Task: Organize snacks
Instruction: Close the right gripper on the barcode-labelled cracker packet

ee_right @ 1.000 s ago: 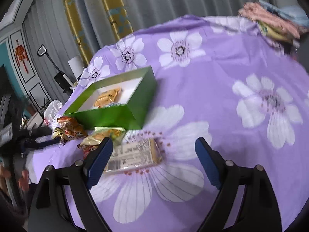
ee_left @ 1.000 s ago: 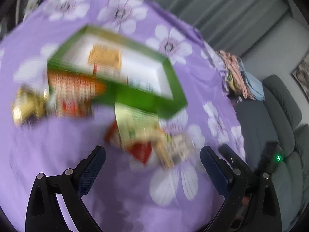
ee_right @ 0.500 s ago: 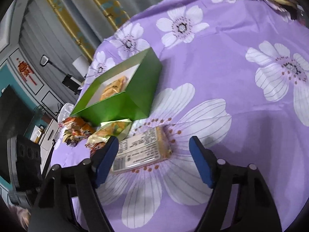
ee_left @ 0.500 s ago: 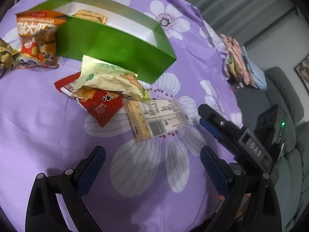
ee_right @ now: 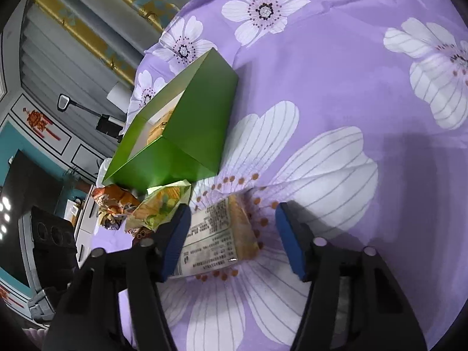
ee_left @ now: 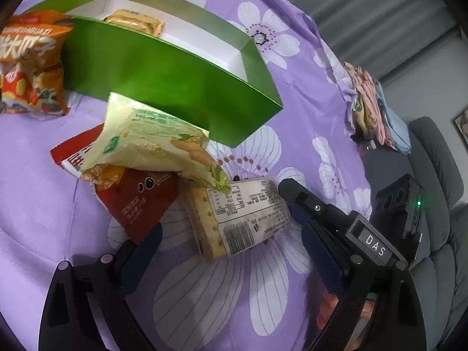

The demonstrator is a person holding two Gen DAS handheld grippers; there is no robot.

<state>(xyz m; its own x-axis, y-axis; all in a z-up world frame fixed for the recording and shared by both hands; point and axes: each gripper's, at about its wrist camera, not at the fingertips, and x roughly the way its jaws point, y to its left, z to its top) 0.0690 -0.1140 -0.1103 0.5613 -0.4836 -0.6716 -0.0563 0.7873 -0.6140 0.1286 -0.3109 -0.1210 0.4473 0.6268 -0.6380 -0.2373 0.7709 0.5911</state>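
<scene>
A cracker pack with a white label lies flat on the purple cloth between the pads of my right gripper. Its jaws are closing; the left pad is at the pack's side and the right pad stands clear. In the left wrist view the same cracker pack lies just ahead of my left gripper, whose jaws are closing slightly, gripping nothing. One of the right gripper's fingers reaches the pack's right end. Behind it are a yellow-green bag on a red bag, and a green box holding a tan pack.
An orange snack bag lies left of the box. Folded clothes sit at the cloth's far right edge, with a grey sofa beyond. A stand and curtains are past the bed's far side. Bare flowered cloth spreads to the right.
Both grippers have come lower and closer to the snacks. The right jaws have narrowed around the cracker pack, and the right gripper has reached in beside the pack in the left wrist view.
</scene>
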